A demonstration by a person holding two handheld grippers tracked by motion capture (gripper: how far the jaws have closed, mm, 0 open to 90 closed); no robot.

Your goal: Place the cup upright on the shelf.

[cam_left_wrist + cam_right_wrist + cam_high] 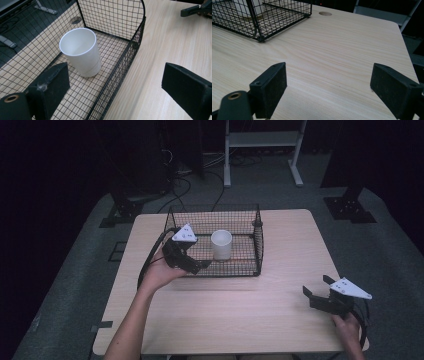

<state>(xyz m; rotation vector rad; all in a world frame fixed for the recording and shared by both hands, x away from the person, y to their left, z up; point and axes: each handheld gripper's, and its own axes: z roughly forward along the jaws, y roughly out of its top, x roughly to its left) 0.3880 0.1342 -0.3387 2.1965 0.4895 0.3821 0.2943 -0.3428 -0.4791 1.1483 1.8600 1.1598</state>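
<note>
The white paper cup (221, 244) stands upright and empty inside the black wire basket (215, 212), roughly in the middle of its mesh floor, touching no wall. The basket sits on the far half of the light wooden table (225, 315), nearer its left side.

The left gripper (199, 265) hovers at the basket's near left corner, held in the person's left hand (159, 274), its grey three-cornered plate facing up. Its jaws are spread wide with nothing between the pads. In the left gripper view the cup (81, 55) stands ahead of the jaws and apart from them; one black jaw sits over the inside of the basket (125, 62), the other over the bare table (160, 45) outside it, so the gripper straddles the basket's near wall. The cup's open mouth shows a clean white inside.

The right gripper (317, 287) rests low near the table's near right corner, well apart from the basket, with the person's right hand (347, 325) behind it. Its jaws also stand spread, pinching nothing. In the right gripper view the two black pads frame bare wood grain (329, 65), and a corner of the basket (259, 22) lies farther off at the upper left, with a round cable hole (325, 13) in the tabletop beyond it.
</note>
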